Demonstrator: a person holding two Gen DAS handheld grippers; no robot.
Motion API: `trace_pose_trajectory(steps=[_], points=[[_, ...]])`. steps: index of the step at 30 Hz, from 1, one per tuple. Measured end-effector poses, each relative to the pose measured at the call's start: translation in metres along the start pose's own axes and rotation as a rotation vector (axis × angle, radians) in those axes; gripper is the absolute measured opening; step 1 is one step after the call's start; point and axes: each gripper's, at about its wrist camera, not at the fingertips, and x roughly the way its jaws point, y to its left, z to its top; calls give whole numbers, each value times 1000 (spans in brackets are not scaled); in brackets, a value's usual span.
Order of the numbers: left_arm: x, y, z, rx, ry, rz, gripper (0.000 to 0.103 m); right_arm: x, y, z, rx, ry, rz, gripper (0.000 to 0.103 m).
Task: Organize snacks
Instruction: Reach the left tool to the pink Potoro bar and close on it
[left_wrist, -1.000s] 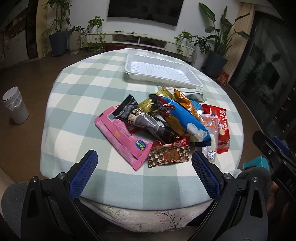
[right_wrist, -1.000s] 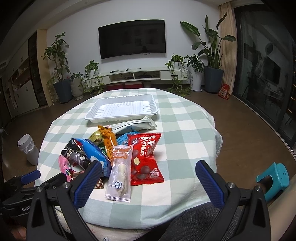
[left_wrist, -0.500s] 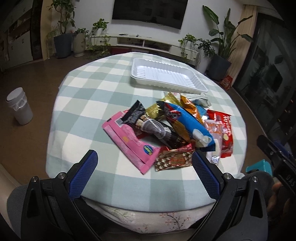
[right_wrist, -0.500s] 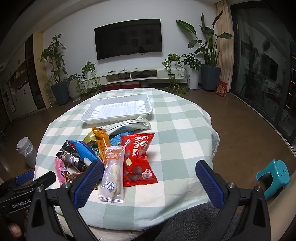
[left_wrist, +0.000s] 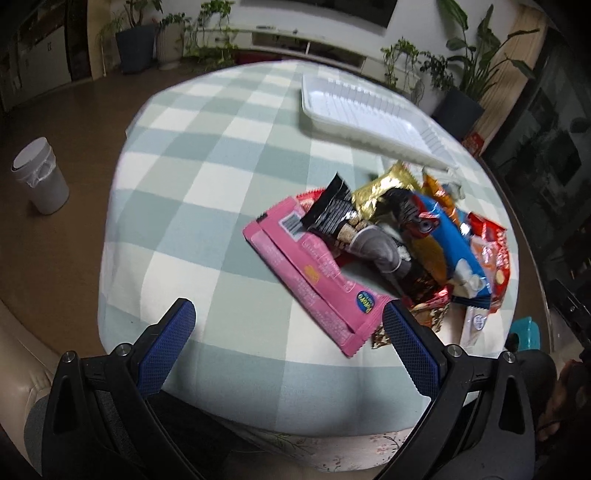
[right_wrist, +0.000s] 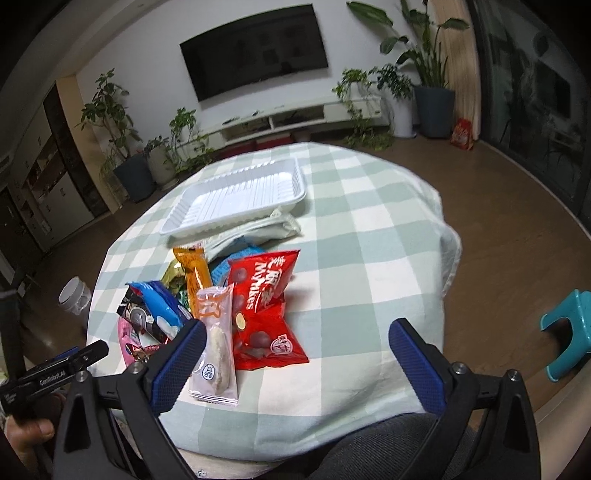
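Observation:
A pile of snack packets lies on the round checked table. In the left wrist view a pink packet is nearest, with a black one, a gold one and a blue one behind it. In the right wrist view a red packet and a clear pastry packet lie nearest. An empty white tray stands beyond the pile. My left gripper is open and empty, just short of the pink packet. My right gripper is open and empty over the table's near edge.
A white bin stands on the floor left of the table. A teal stool stands at the right. Potted plants, a low TV bench and a wall TV are behind. The left gripper also shows in the right wrist view.
My left gripper has moved forward and swung left, so the snack pile now sits closer and to the right. My right gripper has tilted and come slightly nearer the red packet.

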Motion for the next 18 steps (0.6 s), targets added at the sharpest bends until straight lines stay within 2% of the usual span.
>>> trace_pose_trajectory(steps=[2, 5, 8, 13, 16, 18], points=[[12, 1, 1, 0, 29, -1, 102, 11, 2, 0, -8, 34, 21, 92], [20, 2, 5, -1, 21, 12, 89, 29, 3, 0, 1, 83, 59, 79], [27, 8, 14, -27, 12, 6, 86, 43, 4, 0, 1, 116, 64, 73], [35, 2, 27, -38, 28, -28, 84, 52, 6, 4, 3, 123, 77, 72], [33, -8, 31, -29, 14, -7, 84, 55, 6, 3, 3, 128, 75, 72], [39, -11, 34, -21, 32, 49, 84, 55, 6, 3, -1, 126, 79, 72]])
